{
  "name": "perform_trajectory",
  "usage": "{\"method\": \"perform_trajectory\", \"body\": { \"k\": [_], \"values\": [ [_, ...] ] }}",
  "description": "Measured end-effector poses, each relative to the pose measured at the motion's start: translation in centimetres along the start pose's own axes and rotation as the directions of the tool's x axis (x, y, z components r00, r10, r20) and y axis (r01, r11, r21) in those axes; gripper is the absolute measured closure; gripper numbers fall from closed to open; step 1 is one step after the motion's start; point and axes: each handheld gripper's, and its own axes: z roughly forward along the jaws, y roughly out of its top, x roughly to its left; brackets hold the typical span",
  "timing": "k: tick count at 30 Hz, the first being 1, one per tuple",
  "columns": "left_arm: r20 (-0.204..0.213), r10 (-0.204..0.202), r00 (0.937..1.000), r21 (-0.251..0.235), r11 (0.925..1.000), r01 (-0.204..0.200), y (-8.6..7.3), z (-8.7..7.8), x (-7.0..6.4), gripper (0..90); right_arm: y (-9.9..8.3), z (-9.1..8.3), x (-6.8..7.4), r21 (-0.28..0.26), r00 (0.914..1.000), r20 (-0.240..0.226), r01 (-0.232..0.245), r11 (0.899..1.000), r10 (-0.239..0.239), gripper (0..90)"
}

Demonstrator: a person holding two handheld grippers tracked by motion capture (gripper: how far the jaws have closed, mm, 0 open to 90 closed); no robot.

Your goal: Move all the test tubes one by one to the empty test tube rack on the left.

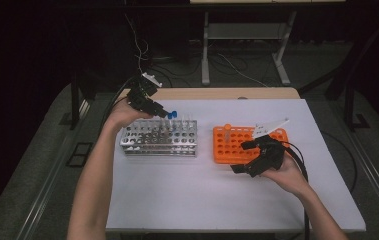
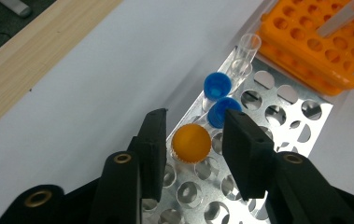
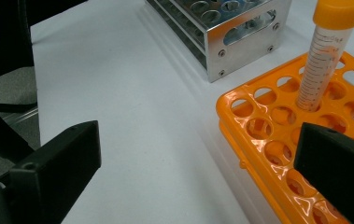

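Left gripper hangs over the far-left corner of the metal rack, jaws parted, with the orange-capped tube directly between them. Neither pad touches the cap yet; small gaps show on both sides. The straddle suggests a lineup for a pinch on the cap, so the tube can be lifted straight out of its hole.

Just beyond the jaw tips stand 2 blue-capped tubes and, farther on, 1 uncapped clear tube, all along the same rack edge. Approaching from above probably keeps the jaws off these neighbours.

Right gripper rests low at the near edge of the orange rack, jaws spread wide, gripping nothing. 1 orange-capped tube already stands upright in a hole ahead of the right-hand jaw. The hand likely waits there to steady the rack or take a handover.

The white table carries both racks side by side, slightly apart.
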Motion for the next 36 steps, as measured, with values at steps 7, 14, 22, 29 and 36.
{"method": "perform_trajectory", "body": {
  "k": [7, 14, 22, 29, 36],
  "values": [
    [-0.013, -0.018, 0.9997, -0.027, 0.9995, 0.018, -0.2, -1.7, -0.3, 49.3, 0.0, -0.3, -0.1, -0.007, 1.0000, 0.006, -0.007, 1.000, 0.007, 0.2],
    [-0.015, -0.033, 0.9993, -0.079, 0.9963, 0.032, -0.5, -3.8, -1.4, 40.8, 0.3, -0.6, -0.3, -0.005, 0.9998, 0.015, -0.010, 1.000, 0.010, 0.3],
    [-0.010, -0.036, 0.9993, -0.137, 0.9899, 0.035, -1.6, -5.3, -3.2, 29.7, 1.1, -1.0, -0.6, -0.007, 0.9997, 0.025, -0.002, 1.000, 0.002, 0.3],
    [-0.004, -0.047, 0.9989, -0.164, 0.9853, 0.046, -2.6, -6.1, -4.9, 15.6, 1.8, -0.8, -1.2, 0.006, 0.9991, 0.044, -0.001, 1.000, 0.001, 0.3],
    [-0.006, -0.033, 0.9994, -0.145, 0.9889, 0.032, -3.1, -6.0, -6.8, 0.0, 2.1, -0.4, -2.9, 0.015, 0.9974, 0.064, -0.034, 0.999, 0.033, 0.3]
  ]
}}
